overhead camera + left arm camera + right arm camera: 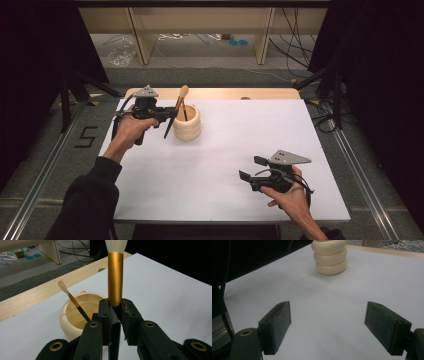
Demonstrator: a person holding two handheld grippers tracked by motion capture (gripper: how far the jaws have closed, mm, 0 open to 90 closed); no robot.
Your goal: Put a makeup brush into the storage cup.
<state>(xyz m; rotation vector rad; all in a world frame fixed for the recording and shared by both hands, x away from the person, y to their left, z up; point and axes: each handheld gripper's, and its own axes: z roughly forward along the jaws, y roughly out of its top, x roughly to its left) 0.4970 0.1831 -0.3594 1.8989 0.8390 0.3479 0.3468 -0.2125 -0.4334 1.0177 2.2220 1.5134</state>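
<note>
Near the front edge of the table (220, 200), toward its right corner: right gripper (250, 168), held in a hand (289, 196), jaws spread wide with nothing between them, just bare white top under the two pads (277, 322). Hard to tell whether touching the top or a little above it.

Farther, near the back left corner: left gripper (172, 113), jaws pressed tight on the dark handle of a big brush (115, 280), right below its gold ferrule. Brush tilted in the high view, pale bristles up, dark end pointing down toward the table just beside the cup (187, 125).

Cup cream, ribbed, upright on the white top, near the back edge, left of the middle. Inside it a thin brush (73, 302), leaning on the rim, bristles up.
</note>
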